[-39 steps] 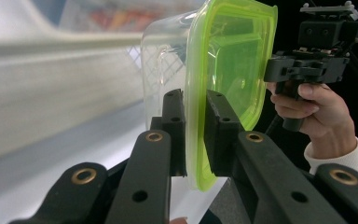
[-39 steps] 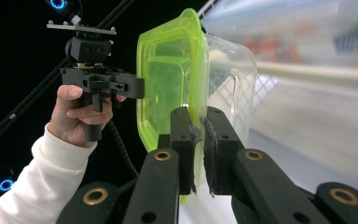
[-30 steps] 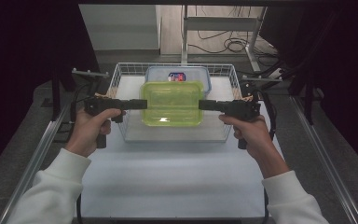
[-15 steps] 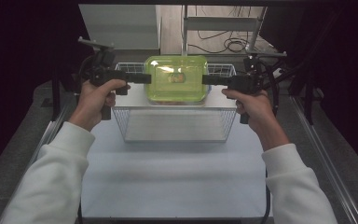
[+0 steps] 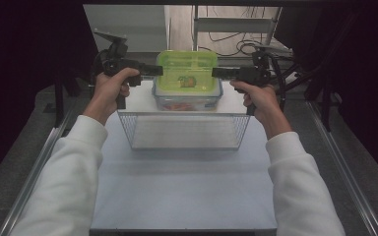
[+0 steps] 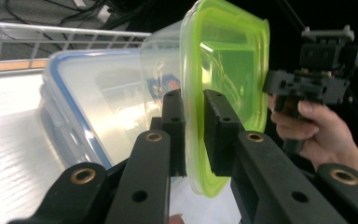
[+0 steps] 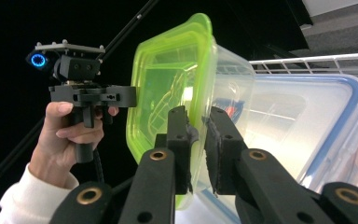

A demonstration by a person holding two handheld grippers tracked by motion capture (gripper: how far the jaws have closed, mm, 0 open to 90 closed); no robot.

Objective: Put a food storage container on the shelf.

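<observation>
Wire basket (image 5: 184, 132) on table (image 5: 182, 187), nearest, looks emptied. Left tongs (image 5: 153, 71) and right tongs (image 5: 218, 73) clamped on green-lidded box (image 5: 187, 71), carried above blue-rimmed box (image 5: 187, 102) beyond basket. Remaining, likely: set down, release.

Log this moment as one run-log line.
left gripper: shut on green-lidded container | right gripper: shut on green-lidded container | above blue-lidded container, beyond wire basket

No text, label or number is legible on anything here.
</observation>
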